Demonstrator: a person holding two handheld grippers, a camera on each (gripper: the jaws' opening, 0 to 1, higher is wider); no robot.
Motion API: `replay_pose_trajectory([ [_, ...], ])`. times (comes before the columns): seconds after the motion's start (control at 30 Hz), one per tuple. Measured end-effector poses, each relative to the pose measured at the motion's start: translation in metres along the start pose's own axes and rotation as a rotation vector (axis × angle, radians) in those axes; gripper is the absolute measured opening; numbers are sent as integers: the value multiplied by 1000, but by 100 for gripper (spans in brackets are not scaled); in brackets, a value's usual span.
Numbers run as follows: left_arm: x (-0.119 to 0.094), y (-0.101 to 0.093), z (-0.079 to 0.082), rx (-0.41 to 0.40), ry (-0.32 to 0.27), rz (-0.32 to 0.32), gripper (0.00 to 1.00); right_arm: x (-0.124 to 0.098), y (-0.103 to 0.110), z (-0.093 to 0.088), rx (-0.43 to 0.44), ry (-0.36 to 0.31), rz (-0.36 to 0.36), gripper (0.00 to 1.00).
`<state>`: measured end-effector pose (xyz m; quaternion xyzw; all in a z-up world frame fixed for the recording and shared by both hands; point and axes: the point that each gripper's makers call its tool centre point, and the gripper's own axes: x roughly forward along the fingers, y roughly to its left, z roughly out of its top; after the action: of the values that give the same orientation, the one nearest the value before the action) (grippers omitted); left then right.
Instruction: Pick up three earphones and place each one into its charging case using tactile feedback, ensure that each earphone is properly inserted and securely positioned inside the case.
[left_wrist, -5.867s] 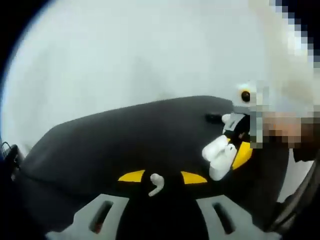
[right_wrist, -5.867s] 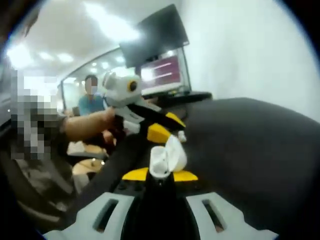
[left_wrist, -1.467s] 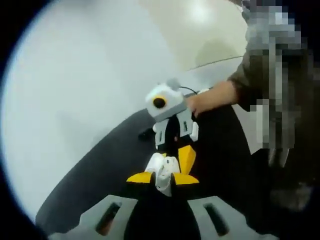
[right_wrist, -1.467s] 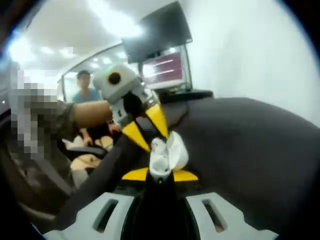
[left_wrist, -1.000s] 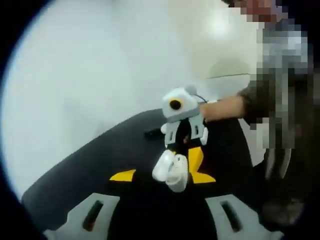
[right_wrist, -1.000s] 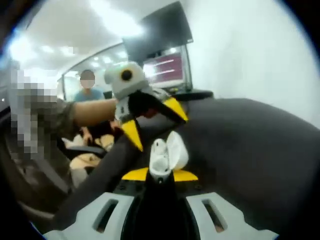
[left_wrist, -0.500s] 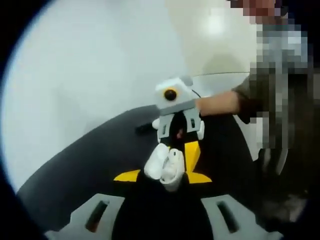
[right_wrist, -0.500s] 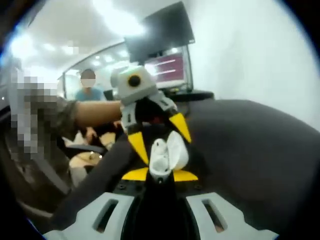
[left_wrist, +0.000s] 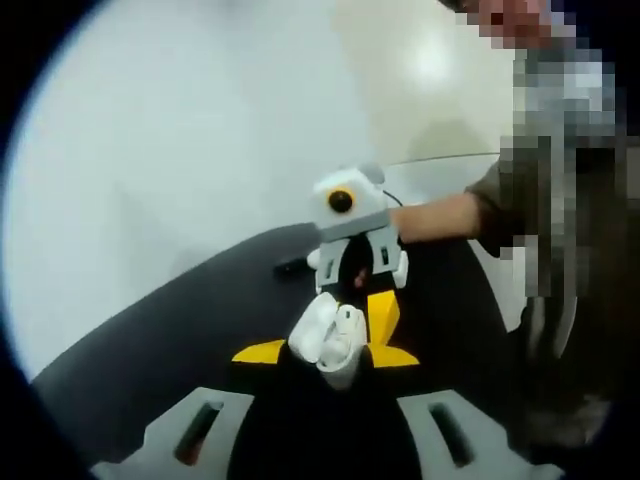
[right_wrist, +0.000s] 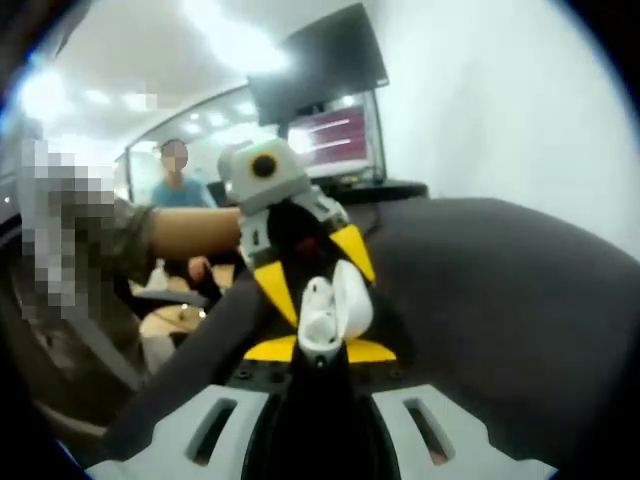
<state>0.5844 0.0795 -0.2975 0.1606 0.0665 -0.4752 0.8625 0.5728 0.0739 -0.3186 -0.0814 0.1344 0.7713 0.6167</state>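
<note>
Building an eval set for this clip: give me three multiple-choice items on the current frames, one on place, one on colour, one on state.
1. Where is the white plastic charging case?
A. flat on the black table
B. clamped in the right gripper
C. in a bare hand

2. What colour are the left gripper fingertips?
A. yellow
B. red
C. green

3. How is the case lid?
A. closed
C. missing
B. open

Key: 1 B, the right gripper view shows the case standing between its own closed tips. 2 A, yellow tips flank the case. 3 B, the lid stands hinged back beside the body.
</note>
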Motion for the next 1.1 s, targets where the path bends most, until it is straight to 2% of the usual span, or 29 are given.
replay_pose_trajectory([
  [0.43,-2,-1,0,20,-29,30,27,-1,1,0,10,-1,2,18],
  [0.77,-4,-2,3,91,-60,61,24,-1,0,0,21,-3,0,18],
  [0.8,-6,-2,8,75,-96,61,21,-1,0,0,22,-4,0,18],
  [0.83,-8,-1,10,73,-102,62,15,-1,0,0,26,-5,-2,18],
  [0.87,-8,-3,11,63,-108,57,14,-2,-3,1,49,-13,-11,18],
  [1.1,-5,-5,11,55,-113,60,15,-5,-5,-2,39,-6,-2,18],
])
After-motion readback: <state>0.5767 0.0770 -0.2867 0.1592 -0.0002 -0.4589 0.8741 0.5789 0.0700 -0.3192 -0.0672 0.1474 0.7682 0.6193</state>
